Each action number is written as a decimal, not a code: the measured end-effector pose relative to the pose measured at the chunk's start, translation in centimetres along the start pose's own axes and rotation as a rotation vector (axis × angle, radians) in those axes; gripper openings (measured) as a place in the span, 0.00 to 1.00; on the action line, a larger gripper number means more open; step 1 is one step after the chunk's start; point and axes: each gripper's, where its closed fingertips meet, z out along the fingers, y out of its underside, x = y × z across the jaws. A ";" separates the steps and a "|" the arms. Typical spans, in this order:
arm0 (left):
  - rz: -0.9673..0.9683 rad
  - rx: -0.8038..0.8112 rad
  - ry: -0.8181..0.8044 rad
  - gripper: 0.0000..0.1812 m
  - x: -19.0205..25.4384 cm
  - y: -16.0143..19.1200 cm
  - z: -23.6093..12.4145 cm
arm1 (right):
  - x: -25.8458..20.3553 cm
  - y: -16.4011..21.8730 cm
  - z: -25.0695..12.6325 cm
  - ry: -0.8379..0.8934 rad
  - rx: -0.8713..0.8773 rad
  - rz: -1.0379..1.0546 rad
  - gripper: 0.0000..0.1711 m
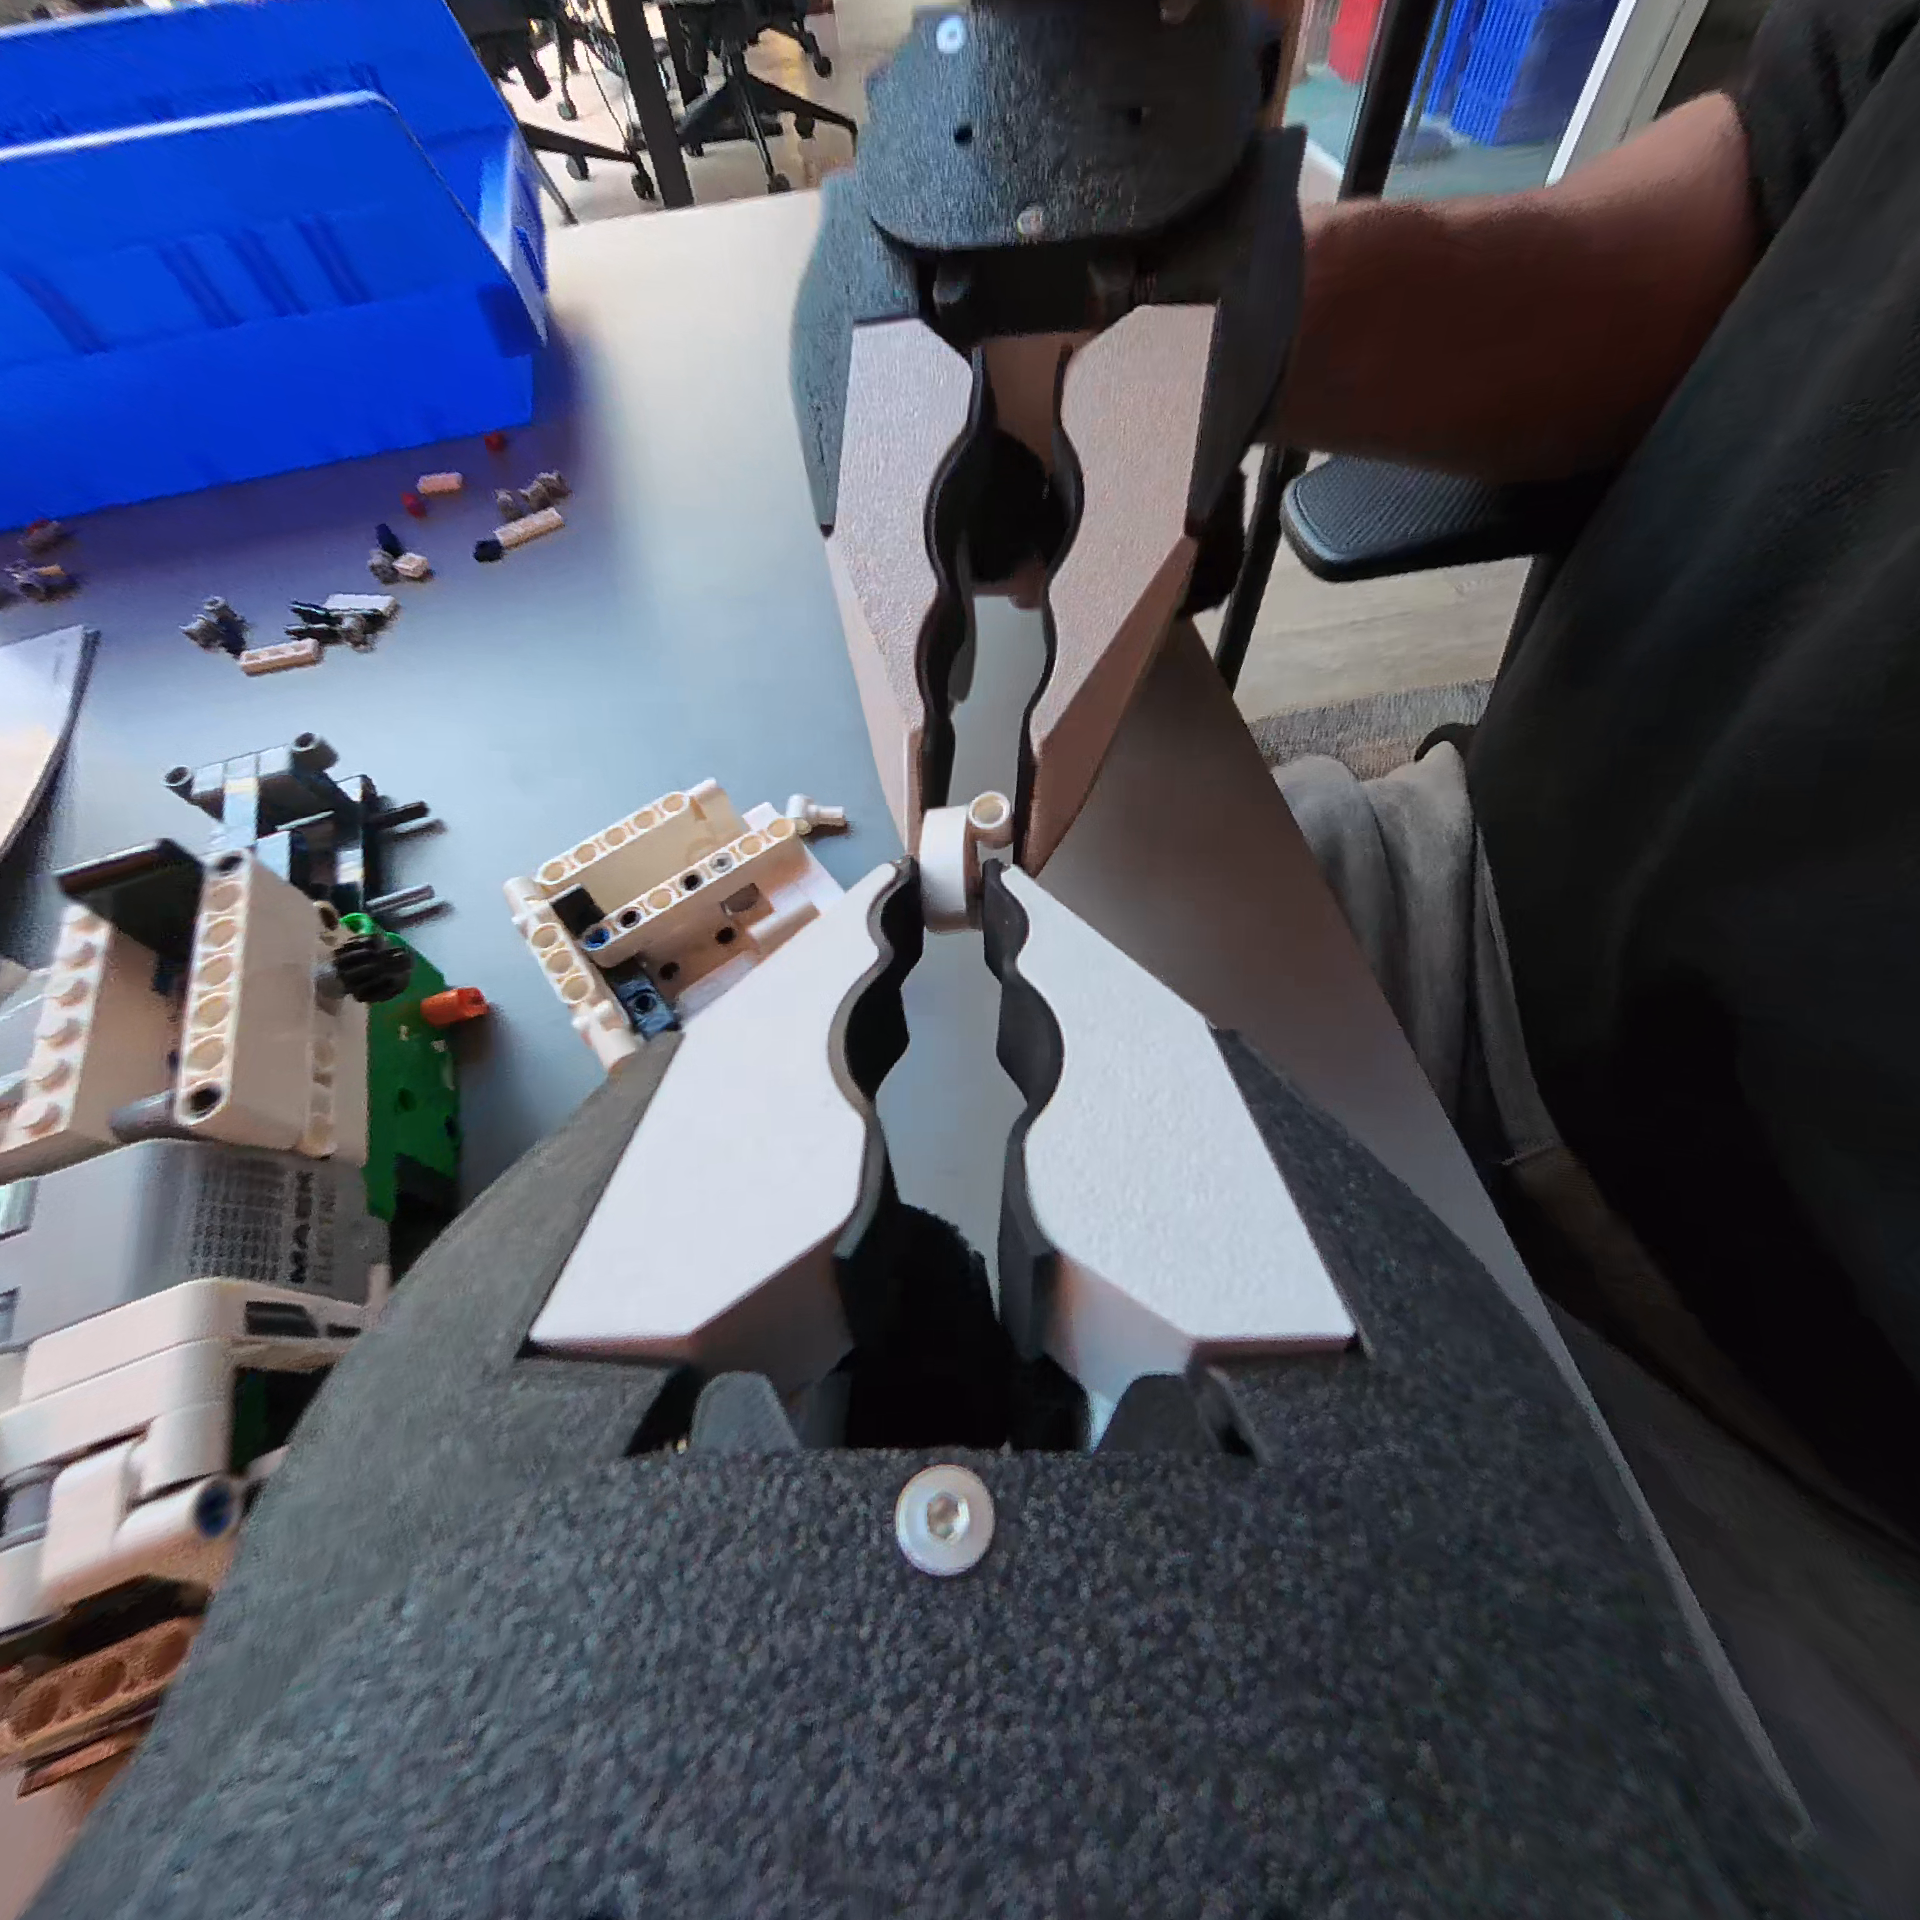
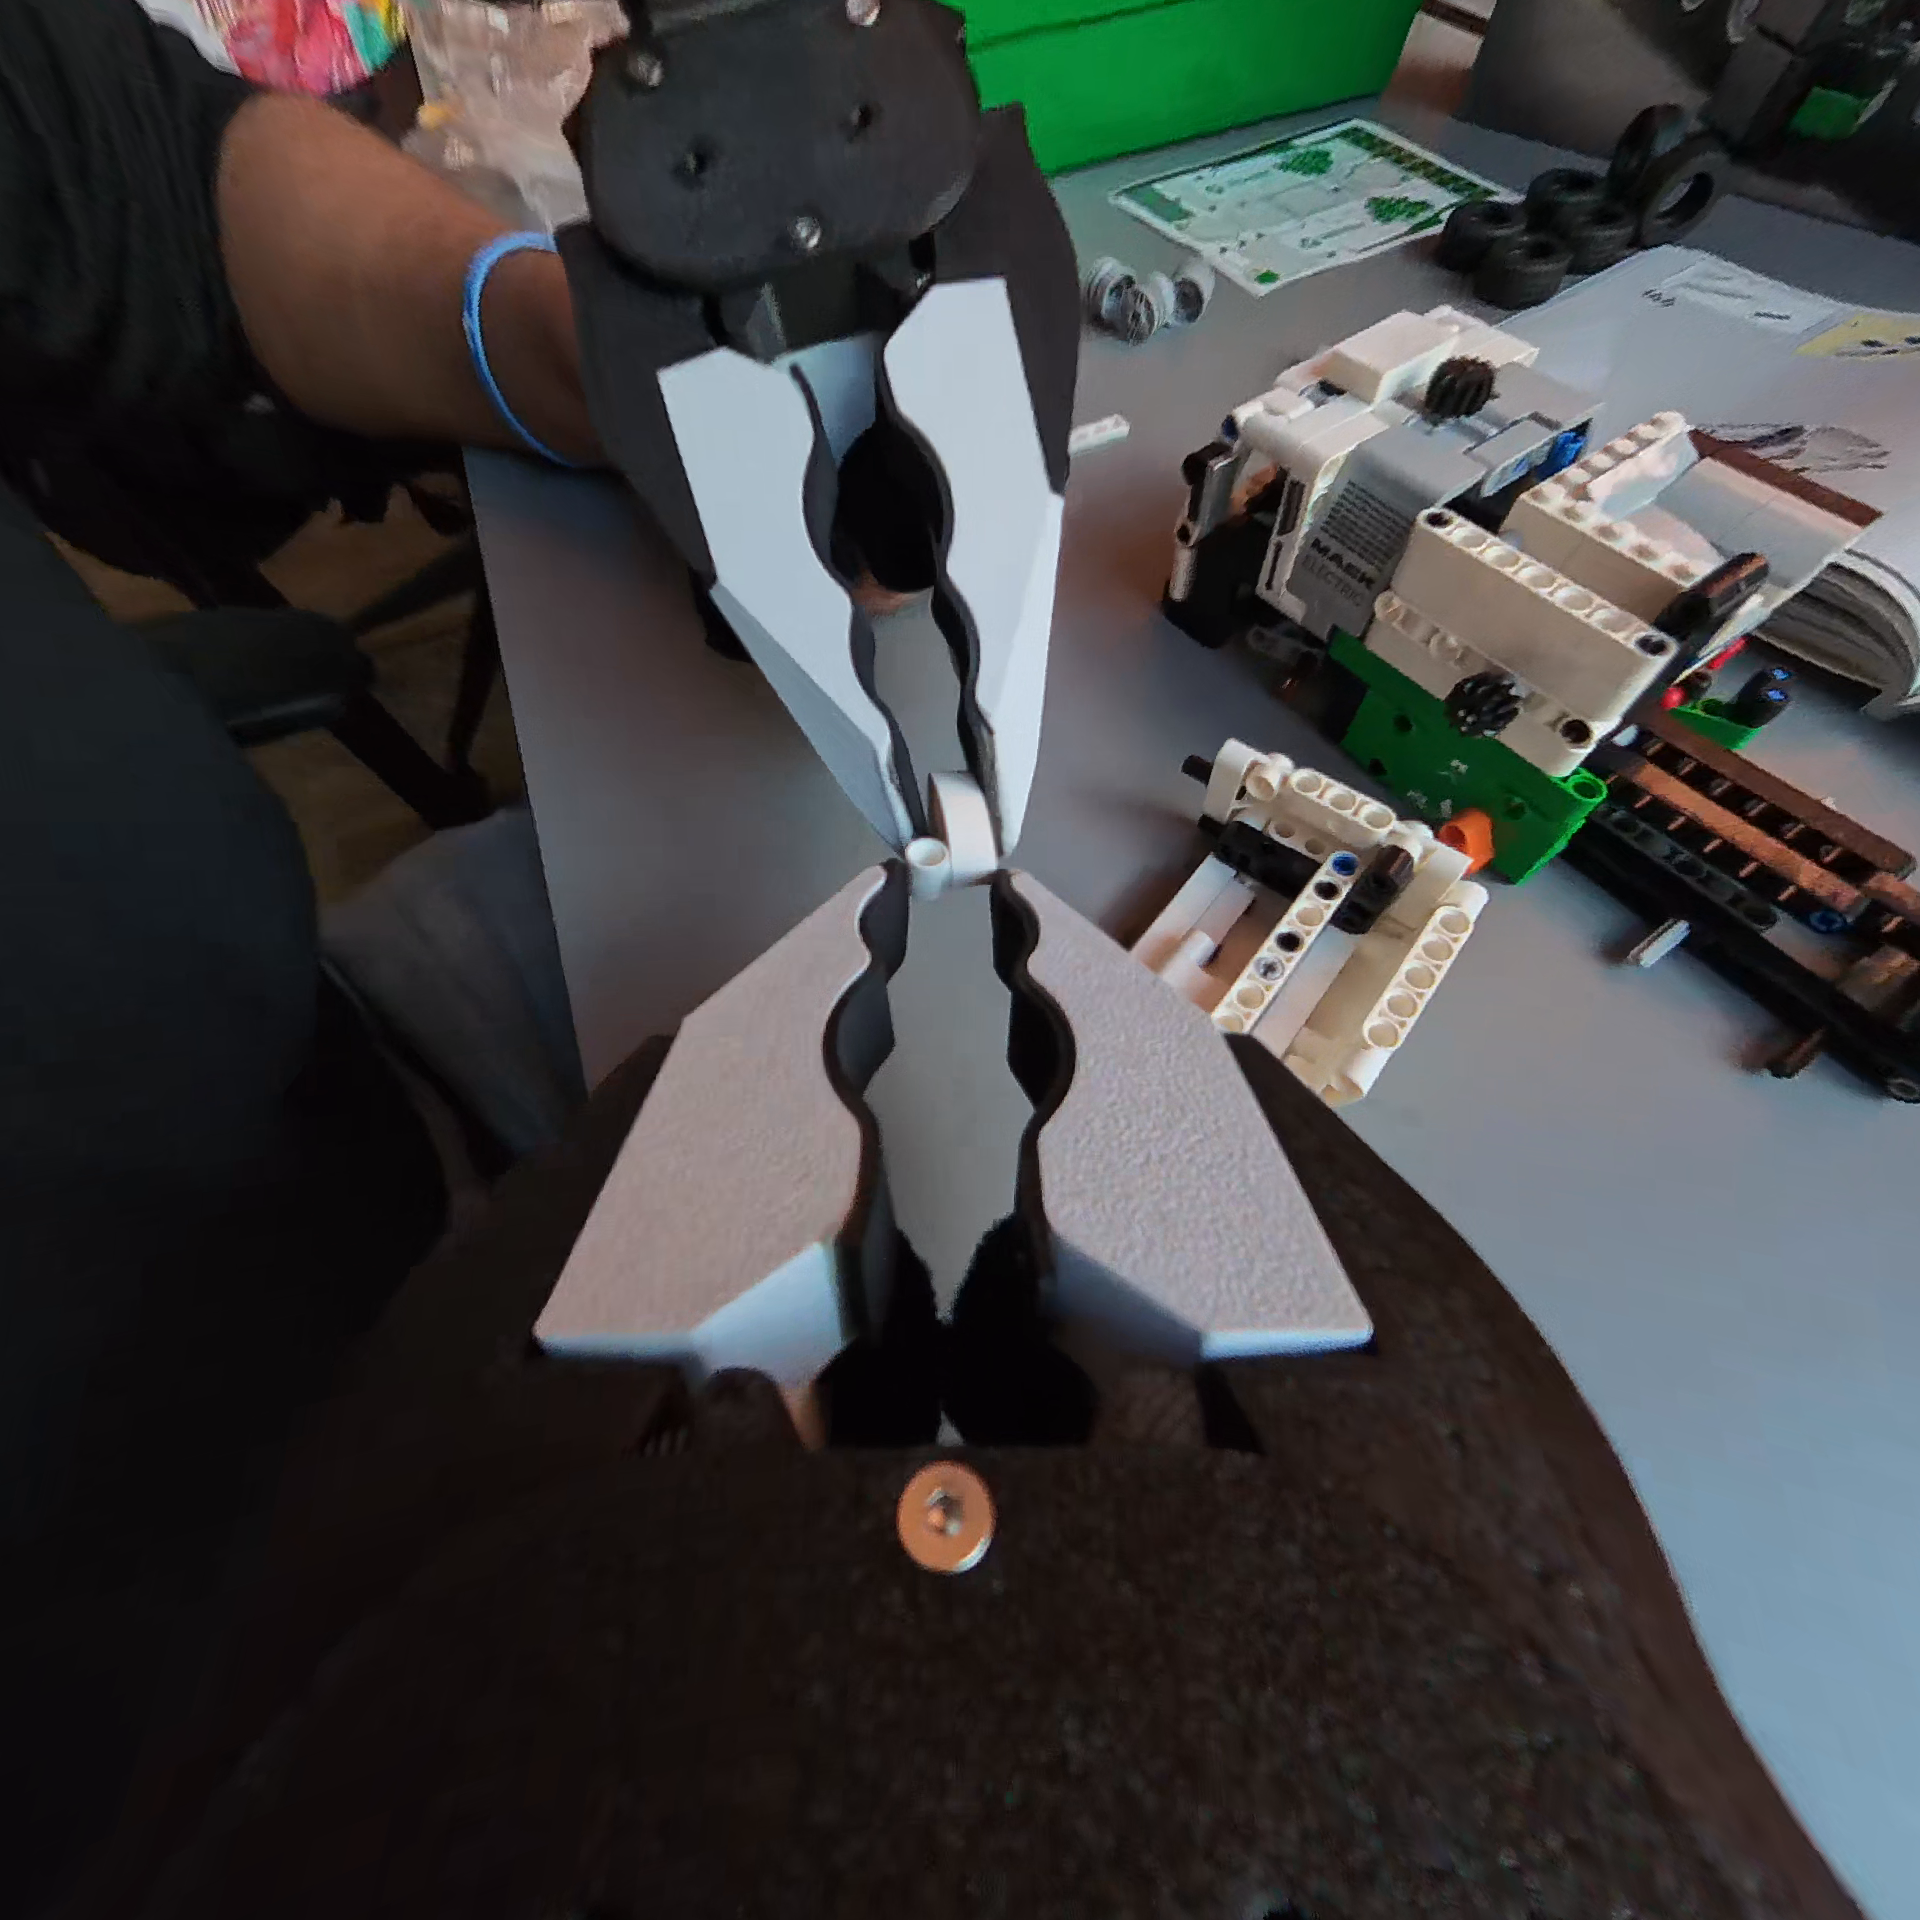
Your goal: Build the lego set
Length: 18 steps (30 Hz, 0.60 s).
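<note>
A small white curved plastic lego piece [image 1: 951,868] is clamped between the left tongs [image 1: 951,883] and right tongs [image 2: 940,883], its shape partly hidden, beside the grey counter [image 1: 665,665] edge.

Your left view is daylit, with the blue bin [image 1: 249,260] at ten o'clock blurred; your right view is dimmer, edges bowed and smeared.

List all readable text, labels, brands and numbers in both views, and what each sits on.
Grey printed panel on the white truck cab: two lines of print, legible, but I don't transcribe wording.
Green-and-white leaflet: too small to read.
Open instruction booklet: blurred.
Left gripper, right gripper and the small white pieces they pinch: no markings.
</note>
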 end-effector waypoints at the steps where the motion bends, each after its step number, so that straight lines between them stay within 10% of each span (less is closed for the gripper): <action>1: -0.013 0.025 -0.008 0.06 -0.4 -0.3 -0.3 | 0.2 -0.5 0.0 -0.002 0.033 0.032 0.09; 18: -0.533 0.493 0.131 0.06 -4.9 -4.7 -5.1 | 3.4 -7.0 -3.4 0.129 0.710 0.470 0.09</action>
